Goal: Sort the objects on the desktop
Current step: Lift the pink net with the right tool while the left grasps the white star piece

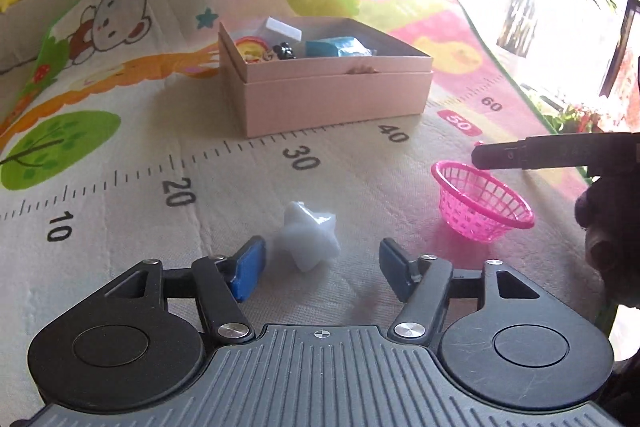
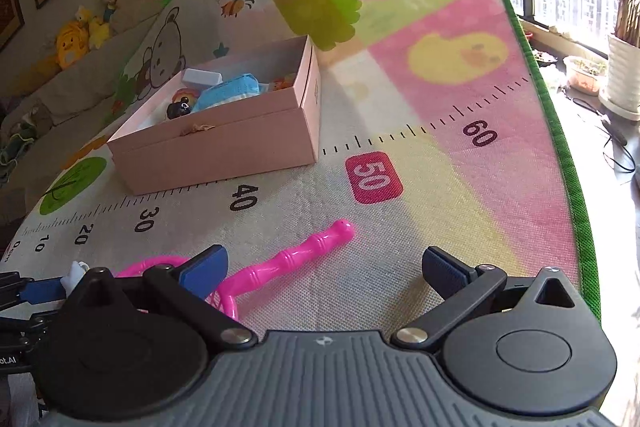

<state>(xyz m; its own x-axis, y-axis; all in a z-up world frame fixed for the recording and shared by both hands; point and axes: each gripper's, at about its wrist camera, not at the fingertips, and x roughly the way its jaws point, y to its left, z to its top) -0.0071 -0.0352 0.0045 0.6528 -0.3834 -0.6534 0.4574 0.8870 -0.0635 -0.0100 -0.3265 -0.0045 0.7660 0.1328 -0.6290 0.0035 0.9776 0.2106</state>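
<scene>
A white star-shaped toy point(image 1: 309, 242) lies on the play mat just ahead of my left gripper point(image 1: 320, 269), close to its left finger; the jaws are open around it without touching. A pink plastic basket point(image 1: 482, 207) sits to the right. In the right wrist view its pink handle point(image 2: 288, 261) lies on the mat between the open fingers of my right gripper point(image 2: 324, 267), nearer the left finger. An open pink cardboard box point(image 1: 332, 95) holding several small items stands behind; it also shows in the right wrist view point(image 2: 224, 151).
The printed play mat point(image 2: 440, 155) with a ruler scale covers the surface; its green edge point(image 2: 568, 147) drops off on the right. A sofa with plush toys point(image 2: 76, 39) lies beyond on the left. Plant pots point(image 2: 624, 75) stand by the window.
</scene>
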